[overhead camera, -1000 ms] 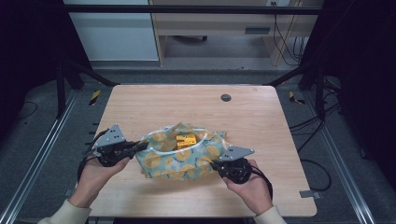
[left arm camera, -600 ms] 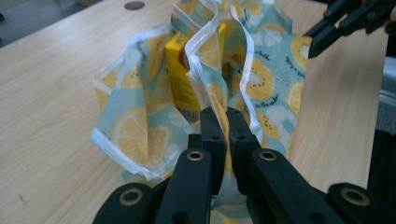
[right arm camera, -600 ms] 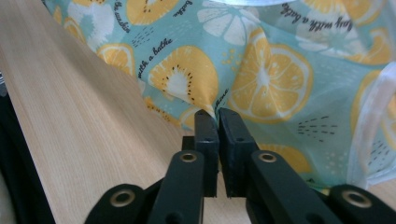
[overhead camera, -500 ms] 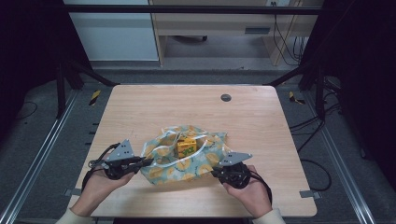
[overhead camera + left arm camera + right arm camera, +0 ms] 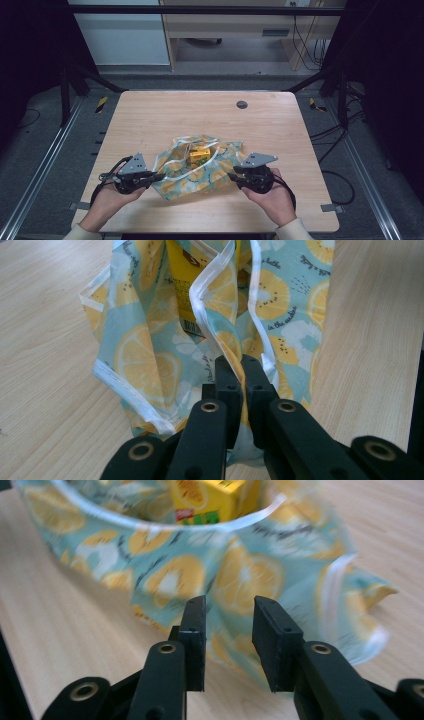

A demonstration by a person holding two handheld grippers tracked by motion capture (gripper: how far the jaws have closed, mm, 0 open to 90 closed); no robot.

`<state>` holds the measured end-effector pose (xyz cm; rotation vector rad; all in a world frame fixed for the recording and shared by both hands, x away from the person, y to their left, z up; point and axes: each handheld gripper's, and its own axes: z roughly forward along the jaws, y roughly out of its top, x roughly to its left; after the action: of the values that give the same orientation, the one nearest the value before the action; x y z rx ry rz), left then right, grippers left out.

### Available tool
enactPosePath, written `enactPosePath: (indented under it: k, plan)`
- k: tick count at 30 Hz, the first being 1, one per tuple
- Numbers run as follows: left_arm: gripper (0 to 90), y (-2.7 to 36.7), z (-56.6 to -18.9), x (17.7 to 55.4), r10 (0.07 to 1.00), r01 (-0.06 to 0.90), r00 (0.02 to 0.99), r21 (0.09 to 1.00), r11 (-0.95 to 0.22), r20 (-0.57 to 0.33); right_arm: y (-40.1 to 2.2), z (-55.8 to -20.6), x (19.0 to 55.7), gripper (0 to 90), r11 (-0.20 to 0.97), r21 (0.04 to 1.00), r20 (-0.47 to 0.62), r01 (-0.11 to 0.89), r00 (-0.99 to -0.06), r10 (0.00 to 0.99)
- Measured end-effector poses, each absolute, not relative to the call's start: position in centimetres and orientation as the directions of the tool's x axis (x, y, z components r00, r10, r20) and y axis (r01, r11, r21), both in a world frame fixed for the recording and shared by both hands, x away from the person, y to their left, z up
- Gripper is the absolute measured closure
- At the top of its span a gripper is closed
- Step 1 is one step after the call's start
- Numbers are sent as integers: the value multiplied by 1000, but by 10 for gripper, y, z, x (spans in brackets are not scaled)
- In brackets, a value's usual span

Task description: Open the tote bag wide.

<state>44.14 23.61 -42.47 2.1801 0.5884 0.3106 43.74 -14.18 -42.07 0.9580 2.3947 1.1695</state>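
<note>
Bag (image 5: 200, 167), patterned with lemon slices, lies slumped on the wooden table (image 5: 150, 120) between the two hands, with a yellow carton (image 5: 200, 154) standing inside its open mouth. The left gripper (image 5: 152, 176) is clenched on a fold of the bag's edge; in the left gripper view the cloth is pinched tight between the black jaws. The right gripper (image 5: 235, 177) has let go: its jaws have just been opening, and in the right gripper view they stand apart with the cloth lying loose just beyond them, not pressed.

The step in hand looks like setting the bag down and freeing it. To do that well, the right gripper should draw straight back from the cloth so no fold snags, and the left should release only once the carton sits steady.

A second ago the bag hung stretched between both grippers, higher and wider; now it has sunk onto the table and crumpled, and the left hand sits lower.
</note>
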Motion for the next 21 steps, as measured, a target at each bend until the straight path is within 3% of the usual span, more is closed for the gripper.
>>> enactPosePath:
  k: [16, 18, 21]
  plan:
    - [885, 239, -429, 444, 518, 315, 856, 787, -531, 7, -142, -415, 493, 547, 388, 800, 12, 457, -659, 752]
    - [884, 239, -429, 444, 519, 314, 855, 787, -531, 9, -140, -419, 499, 582, 379, 791, 37, 480, -657, 753]
    - [883, 240, -429, 444, 523, 315, 852, 792, -524, 7, -137, -422, 502, 788, 392, 775, 66, 496, -680, 730]
